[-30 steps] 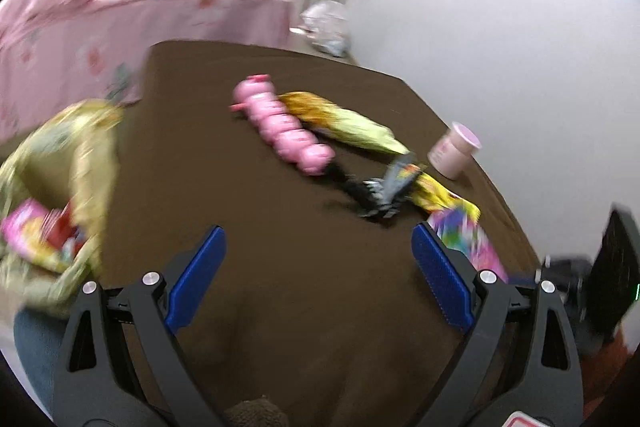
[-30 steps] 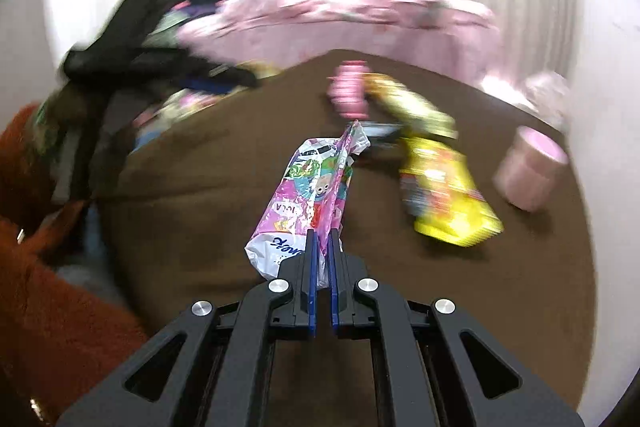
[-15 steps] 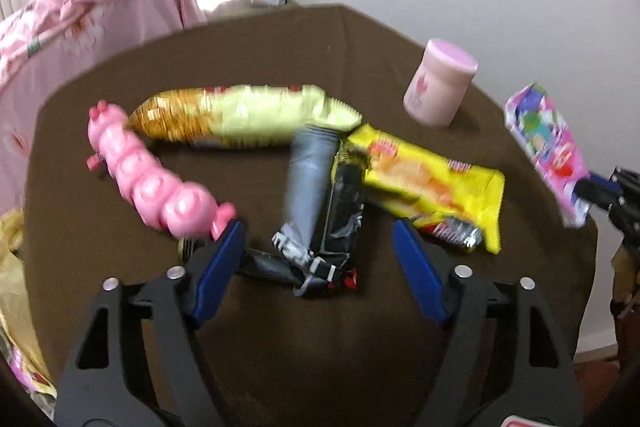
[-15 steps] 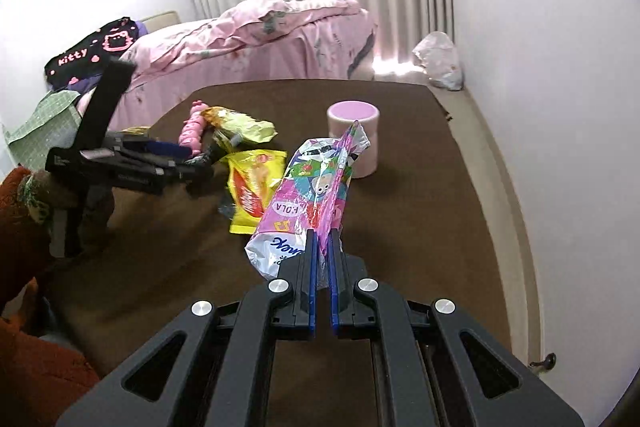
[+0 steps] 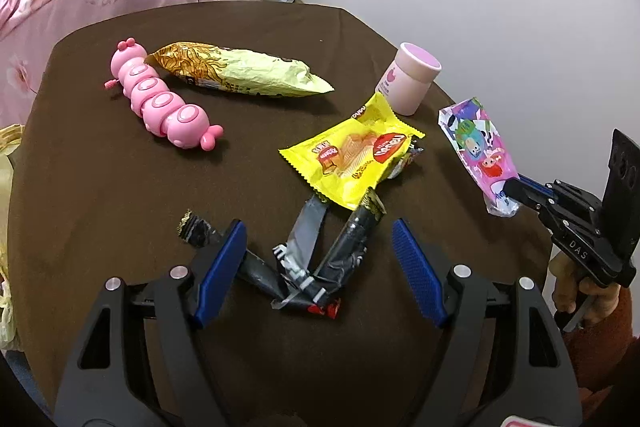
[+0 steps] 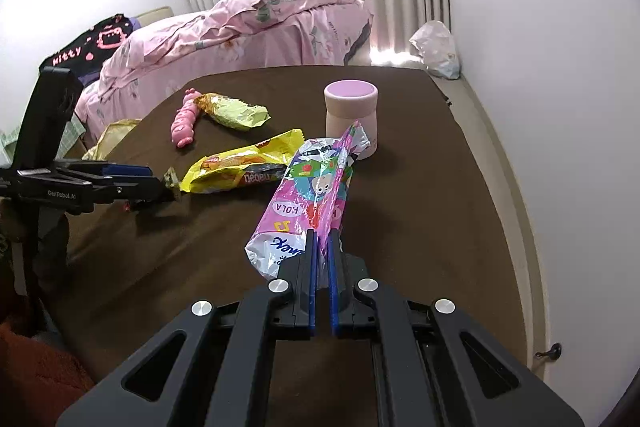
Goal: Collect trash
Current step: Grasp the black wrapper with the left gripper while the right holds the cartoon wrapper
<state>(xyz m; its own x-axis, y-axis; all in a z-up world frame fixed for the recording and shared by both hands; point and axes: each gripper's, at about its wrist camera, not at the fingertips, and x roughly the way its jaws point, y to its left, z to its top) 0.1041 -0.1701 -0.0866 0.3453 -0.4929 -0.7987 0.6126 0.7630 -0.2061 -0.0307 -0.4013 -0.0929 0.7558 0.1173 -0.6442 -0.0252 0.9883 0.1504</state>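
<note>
Several crumpled black and grey wrappers [image 5: 308, 255] lie on the brown table [image 5: 120, 207]. My left gripper [image 5: 318, 231] hangs just above them, open, with its blue pads on either side and off them. Behind them lie a yellow snack wrapper [image 5: 356, 155] and a green-gold chip bag [image 5: 240, 71]. My right gripper [image 6: 320, 251] is shut on the lower end of a pink cartoon wrapper [image 6: 316, 187], which it holds up over the table's right side. The left wrist view shows that right gripper [image 5: 516, 189] and the pink wrapper [image 5: 476, 147] at the right.
A pink caterpillar toy [image 5: 160, 99] and a pink cup [image 5: 412, 83] stand on the table. A yellow plastic bag [image 6: 112, 131] hangs at the table's left edge. A bed with pink bedding [image 6: 260, 23] is behind, a white bag [image 6: 436, 47] is on the floor, and a wall runs along the right.
My left gripper swung away from the yellow bag to the middle of the table, came down over the black wrappers, and its jaws narrowed. My right gripper turned right, still holding the pink wrapper.
</note>
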